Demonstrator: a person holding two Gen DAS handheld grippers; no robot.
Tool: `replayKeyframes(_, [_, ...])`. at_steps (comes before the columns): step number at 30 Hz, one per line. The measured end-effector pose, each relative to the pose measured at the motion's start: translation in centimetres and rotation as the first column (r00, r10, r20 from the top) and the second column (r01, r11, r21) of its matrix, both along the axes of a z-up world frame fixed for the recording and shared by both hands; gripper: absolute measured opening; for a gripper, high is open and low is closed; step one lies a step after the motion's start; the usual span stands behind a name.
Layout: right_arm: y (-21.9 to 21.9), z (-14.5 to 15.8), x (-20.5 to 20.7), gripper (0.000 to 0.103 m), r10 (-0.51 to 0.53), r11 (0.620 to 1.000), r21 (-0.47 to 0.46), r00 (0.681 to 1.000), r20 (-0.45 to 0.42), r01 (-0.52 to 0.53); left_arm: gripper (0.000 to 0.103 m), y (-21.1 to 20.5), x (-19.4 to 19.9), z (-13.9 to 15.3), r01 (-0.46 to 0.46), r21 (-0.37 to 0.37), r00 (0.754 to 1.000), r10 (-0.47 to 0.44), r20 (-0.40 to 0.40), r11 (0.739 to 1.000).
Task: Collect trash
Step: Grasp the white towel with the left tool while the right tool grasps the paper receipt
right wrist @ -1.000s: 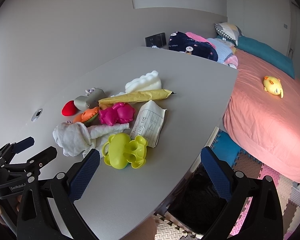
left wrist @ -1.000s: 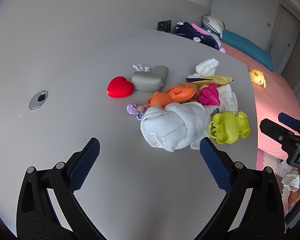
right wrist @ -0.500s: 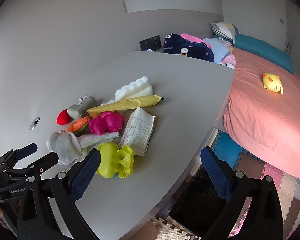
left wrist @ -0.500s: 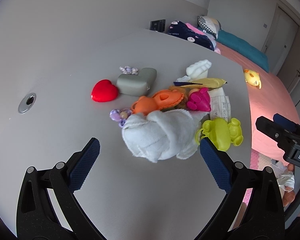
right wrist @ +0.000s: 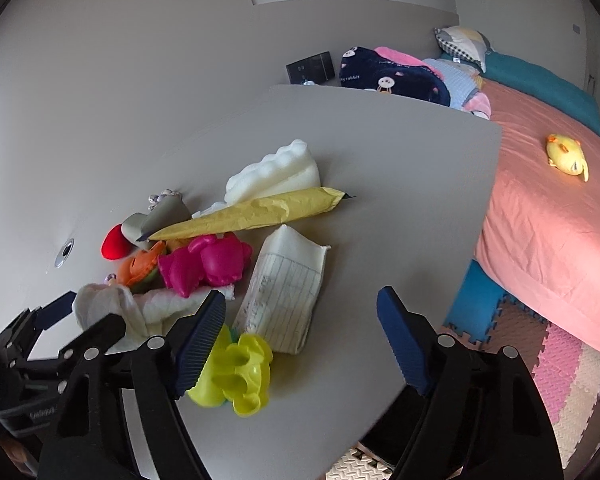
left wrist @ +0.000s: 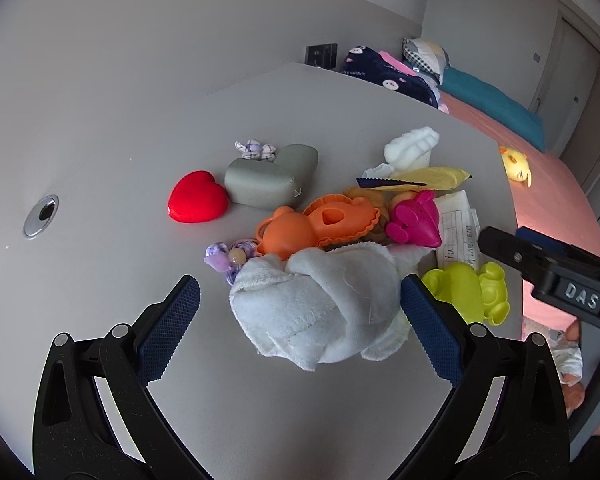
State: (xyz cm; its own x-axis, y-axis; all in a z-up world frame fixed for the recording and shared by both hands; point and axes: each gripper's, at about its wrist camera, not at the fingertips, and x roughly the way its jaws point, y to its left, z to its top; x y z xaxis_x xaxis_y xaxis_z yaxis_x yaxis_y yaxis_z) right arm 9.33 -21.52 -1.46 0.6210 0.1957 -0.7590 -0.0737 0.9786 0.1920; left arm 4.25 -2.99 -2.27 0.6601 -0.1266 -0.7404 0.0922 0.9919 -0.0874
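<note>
A pile lies on the grey table. A white cloth sits between the open fingers of my left gripper, which is empty. Behind it lie a yellow wrapper, lined paper, white foam, and orange, pink and lime toy moulds. My right gripper is open and empty, low over the table just right of the lime mould and in front of the lined paper.
A red heart, grey pad and hair ties lie left of the pile. The table edge drops to foam floor mats. A pink bed with a yellow plush stands right.
Both grippers have moved forward and lower toward the pile. The left now frames the white cloth; the right has come in close over the lime mould and the paper.
</note>
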Motion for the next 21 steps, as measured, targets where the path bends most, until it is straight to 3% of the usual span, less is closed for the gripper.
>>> replayKeyframes(3, [0.4,-0.7,1.2,0.067,0.008,1.000,-0.001,0.999,-0.034,-0.008,0.097,0.1,0.1,-0.4,0.011,-0.018,1.000,-0.010,0.016,1.000])
replayKeyframes(5, [0.5,-1.2,1.7,0.063,0.009,1.000,0.004,0.999,-0.053,-0.009,0.097,0.0,0.5,-0.8,0.018,-0.016,1.000,-0.019,-0.015,1.000])
replayKeyframes(7, [0.6,-1.5,2.0,0.060,0.013,1.000,-0.002,0.998,-0.061,-0.013,0.097,-0.3,0.9,-1.0,0.028,-0.002,0.999,-0.028,-0.033,1.000])
replayKeyframes(9, [0.7,-1.9,2.3,0.048,0.029,1.000,0.005,0.997,-0.074,-0.028,0.097,-0.6,1.2,-1.1,0.033,0.013,0.998,-0.033,-0.048,0.999])
replayKeyframes(15, [0.3,-1.7,2.5,0.038,0.043,0.997,0.070,0.996,-0.073,-0.038,0.096,-1.2,1.3,-1.1,0.042,0.067,0.999,-0.039,-0.035,0.997])
replayKeyframes(18, [-0.1,-1.1,2.5,0.037,0.036,0.996,0.079,0.998,-0.054,-0.032,0.083,-1.5,0.7,-0.5,0.046,0.100,0.999,-0.047,0.003,0.994])
replayKeyframes(21, [-0.4,-0.3,2.2,0.037,0.033,0.996,0.088,0.999,-0.034,-0.030,0.073,-1.2,0.5,-0.2,0.049,0.075,0.999,-0.049,0.010,0.996])
